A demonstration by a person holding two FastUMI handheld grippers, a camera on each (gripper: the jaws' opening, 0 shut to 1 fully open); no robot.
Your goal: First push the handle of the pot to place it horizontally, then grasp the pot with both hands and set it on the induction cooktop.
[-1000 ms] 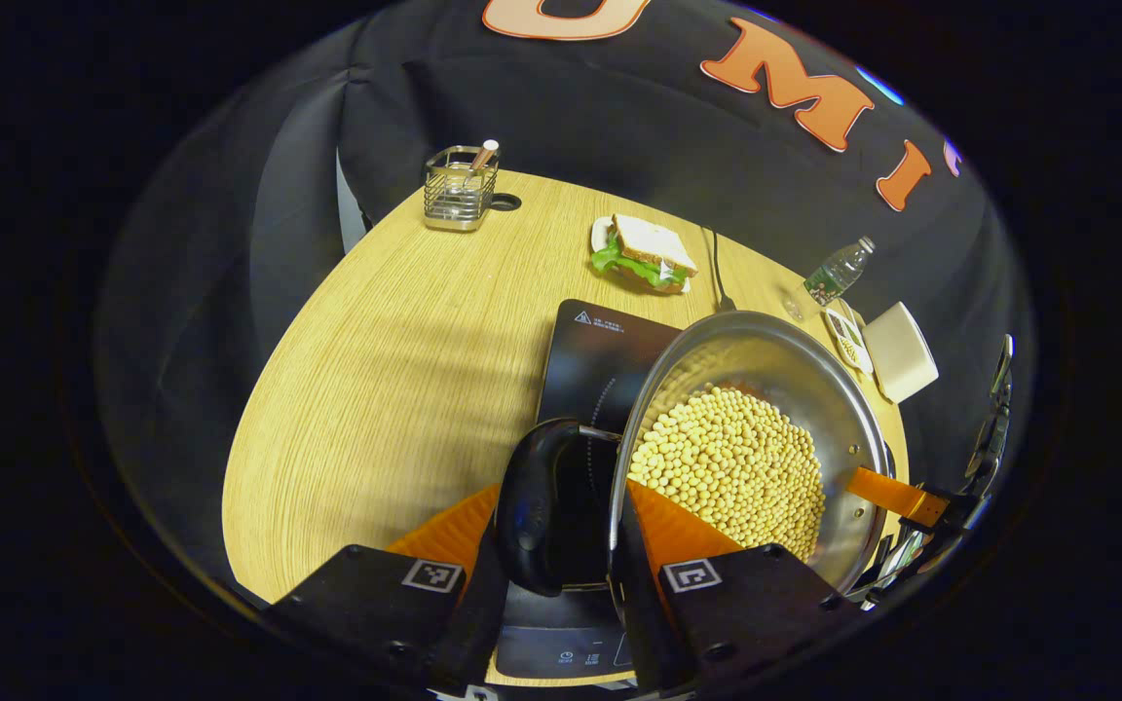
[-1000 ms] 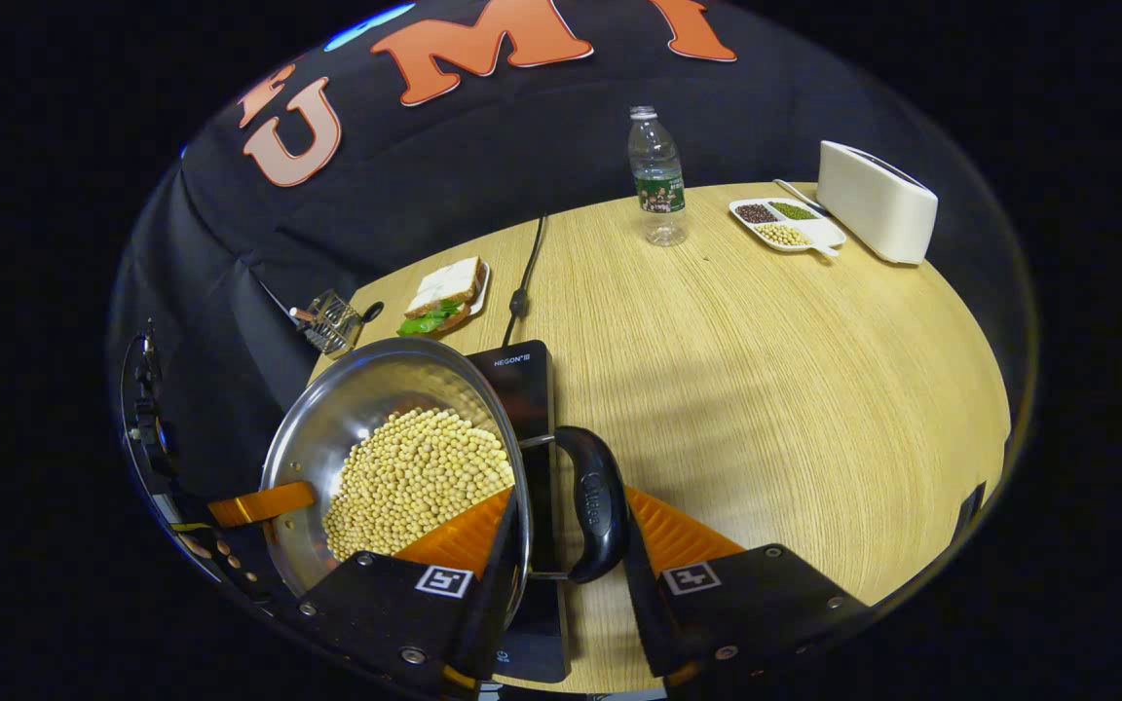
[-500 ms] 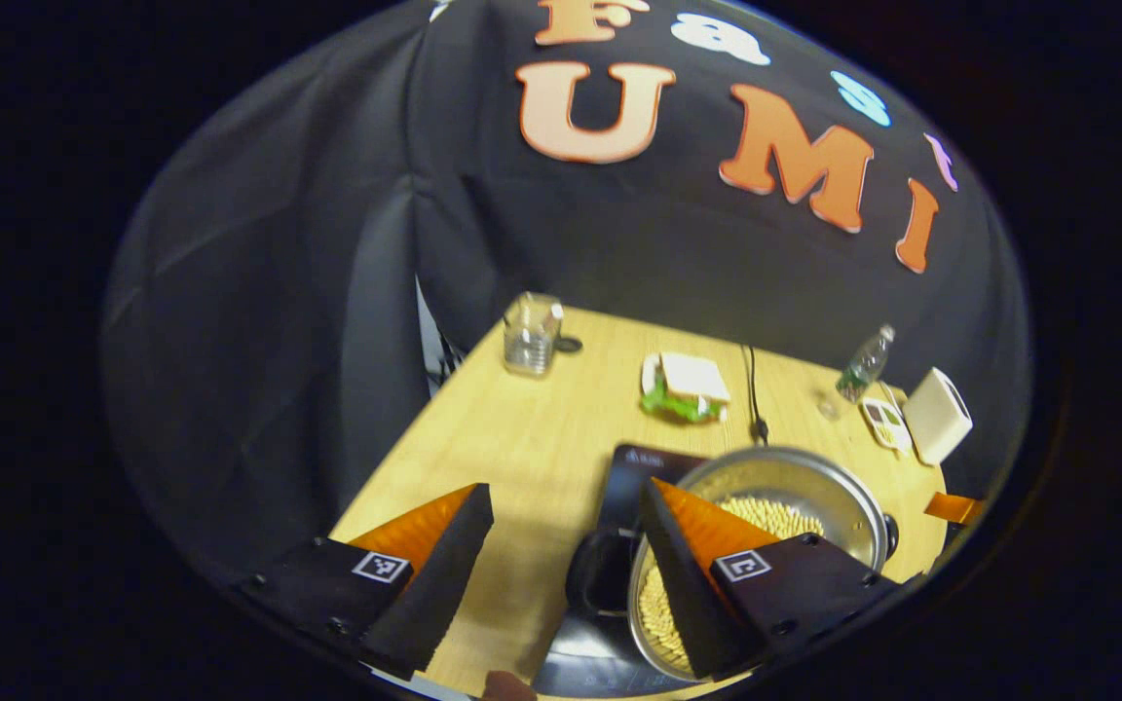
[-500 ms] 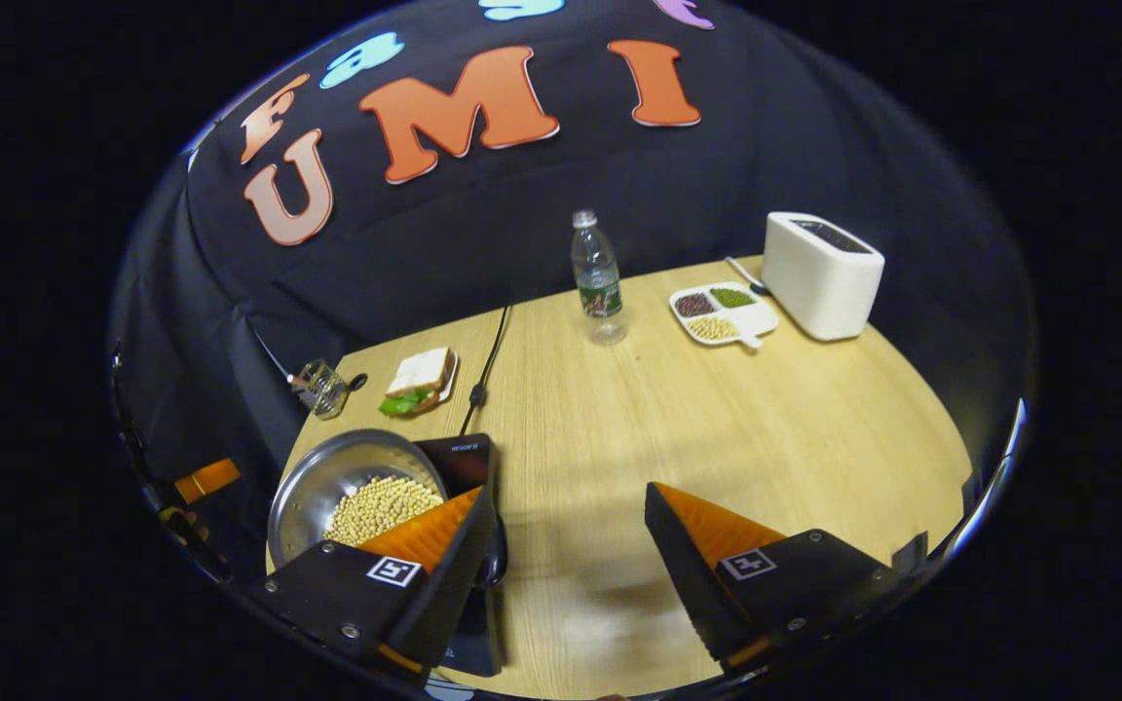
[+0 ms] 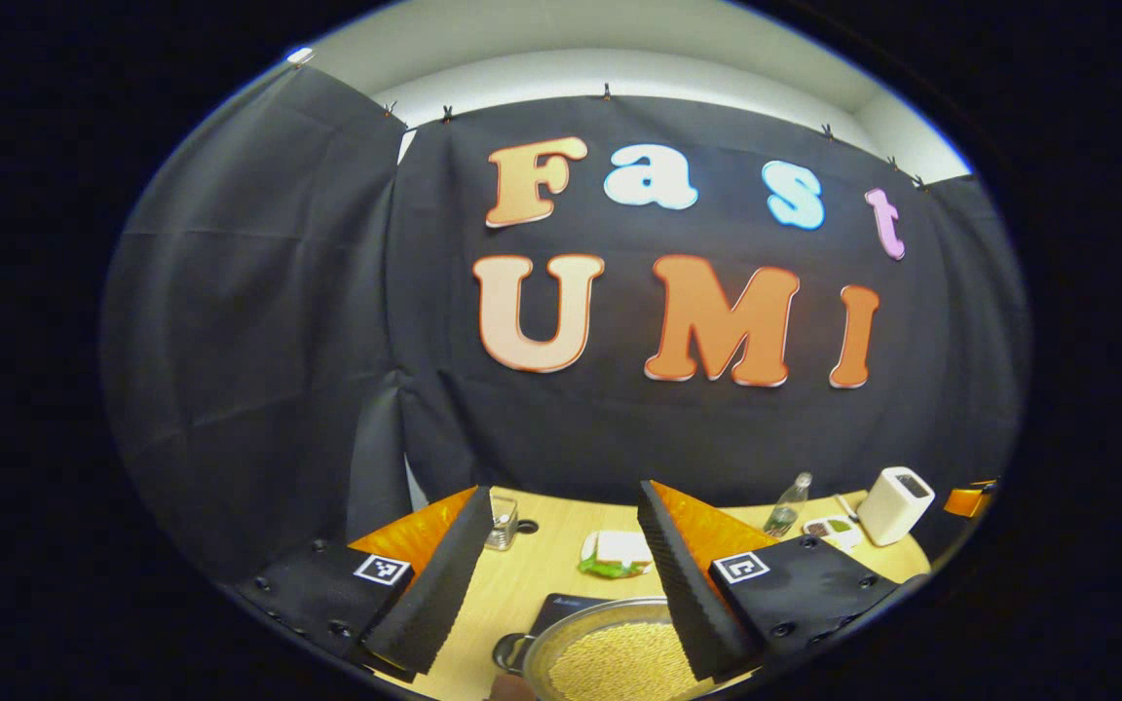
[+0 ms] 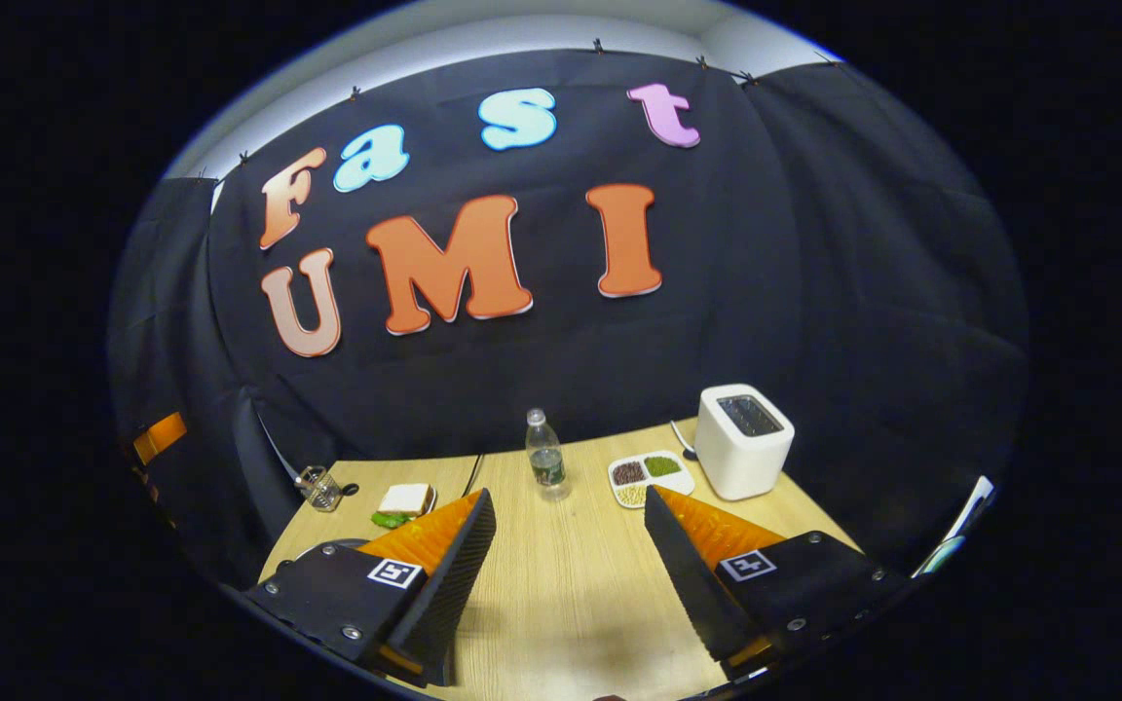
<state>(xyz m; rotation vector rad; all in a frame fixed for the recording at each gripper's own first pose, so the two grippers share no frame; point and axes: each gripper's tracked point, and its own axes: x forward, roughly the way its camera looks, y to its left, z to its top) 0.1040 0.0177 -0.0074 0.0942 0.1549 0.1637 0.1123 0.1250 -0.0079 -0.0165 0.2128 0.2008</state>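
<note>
Left tool (image 5: pixel 556 574) spread above bean-filled pot (image 5: pixel 610 657), right tool (image 6: pixel 566 574) spread over table (image 6: pixel 571 594)

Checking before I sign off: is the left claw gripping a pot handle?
No: the left claw is open and raised, with the pot of soybeans below it.

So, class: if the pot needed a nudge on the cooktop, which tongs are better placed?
Left. The pot sits right beneath the open left tongs; the open right tongs face bare table.
</note>
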